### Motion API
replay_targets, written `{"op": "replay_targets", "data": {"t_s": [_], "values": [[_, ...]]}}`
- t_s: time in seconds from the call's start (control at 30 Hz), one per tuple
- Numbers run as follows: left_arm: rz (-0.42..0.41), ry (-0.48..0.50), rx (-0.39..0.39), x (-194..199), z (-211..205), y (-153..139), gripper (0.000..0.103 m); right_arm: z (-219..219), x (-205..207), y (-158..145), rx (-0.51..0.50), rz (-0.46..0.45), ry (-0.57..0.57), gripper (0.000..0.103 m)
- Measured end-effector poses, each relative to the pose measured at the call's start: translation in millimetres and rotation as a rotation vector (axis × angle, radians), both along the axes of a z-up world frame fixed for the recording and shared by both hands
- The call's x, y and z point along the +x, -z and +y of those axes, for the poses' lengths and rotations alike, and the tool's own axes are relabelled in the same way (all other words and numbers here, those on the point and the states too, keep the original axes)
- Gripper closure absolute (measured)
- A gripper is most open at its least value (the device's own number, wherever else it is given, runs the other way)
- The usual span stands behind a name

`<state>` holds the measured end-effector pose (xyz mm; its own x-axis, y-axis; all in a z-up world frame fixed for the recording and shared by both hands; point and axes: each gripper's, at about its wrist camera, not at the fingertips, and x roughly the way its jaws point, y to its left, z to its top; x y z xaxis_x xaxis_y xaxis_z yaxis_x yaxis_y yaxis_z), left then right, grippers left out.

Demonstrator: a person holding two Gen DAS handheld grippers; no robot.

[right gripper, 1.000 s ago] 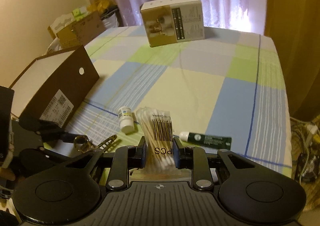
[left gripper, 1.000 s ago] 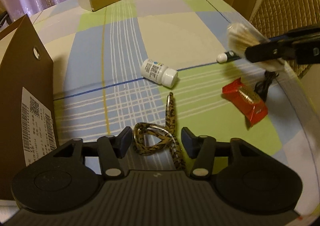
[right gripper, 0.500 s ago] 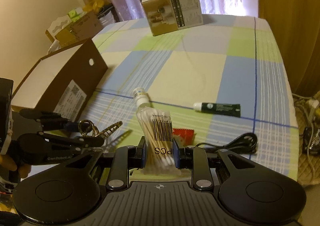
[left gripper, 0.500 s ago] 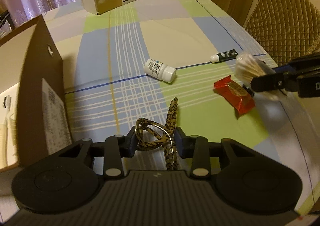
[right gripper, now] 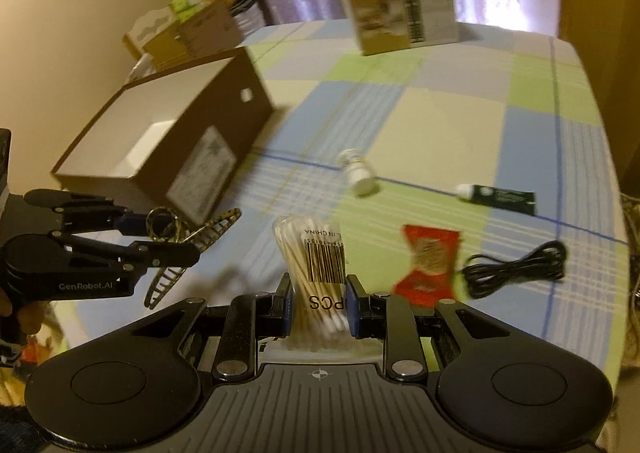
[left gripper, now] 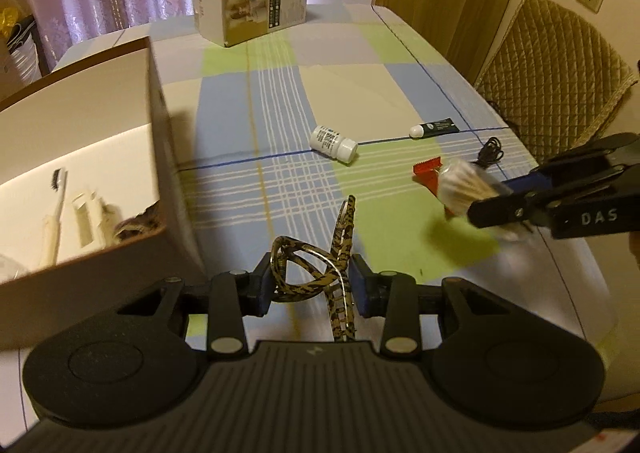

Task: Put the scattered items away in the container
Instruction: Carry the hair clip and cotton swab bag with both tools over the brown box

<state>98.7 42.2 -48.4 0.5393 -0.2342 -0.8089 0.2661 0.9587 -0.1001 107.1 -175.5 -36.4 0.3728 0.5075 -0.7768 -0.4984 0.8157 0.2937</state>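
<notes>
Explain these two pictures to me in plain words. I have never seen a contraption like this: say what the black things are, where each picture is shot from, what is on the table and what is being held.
There is no robot here. A person holds a hand-held pincer with two fingers in each hand, and each pincer carries a wide-angle camera looking forward along its fingers. So each picture shows its own pincer at the bottom and the other one at the side.

In the left camera's view, the left gripper is shut on a leopard-print hair clip. In the right camera's view, the right gripper is shut on a pack of cotton swabs.

On the checked tablecloth lie a white pill bottle, a dark tube, a red sachet and a coiled black cable. The open brown box at the left already holds a toothbrush. A printed carton stands at the far end.
</notes>
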Motion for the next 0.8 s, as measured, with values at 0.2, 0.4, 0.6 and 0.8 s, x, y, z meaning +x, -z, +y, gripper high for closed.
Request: {"op": "replay_targets", "data": {"t_s": [0.2,0.4,0.6,0.8], "values": [[-0.008,-0.032,-0.017,-30.6,33.4,-16.6,0.07,33.1,-21.8,-13.3,0.02,-0.001,-0.073,0.08],[-0.036,-0.083,-0.013,-52.4,73.3,-36.0,0.07,77.2,-34.3,-26.3,0.035,-0.02,-0.169,0.08],[-0.081,-0.129,-0.01,-64.7,112.5,-57.5,0.07,120.7,-39.1,-36.2,0.055,-0.055,-0.239,0.08],[-0.118,-0.154,-0.002,-68.5,147.0,-71.5,0.07,158.3,-38.7,-43.6,0.069,-0.086,-0.277,0.08]]}}
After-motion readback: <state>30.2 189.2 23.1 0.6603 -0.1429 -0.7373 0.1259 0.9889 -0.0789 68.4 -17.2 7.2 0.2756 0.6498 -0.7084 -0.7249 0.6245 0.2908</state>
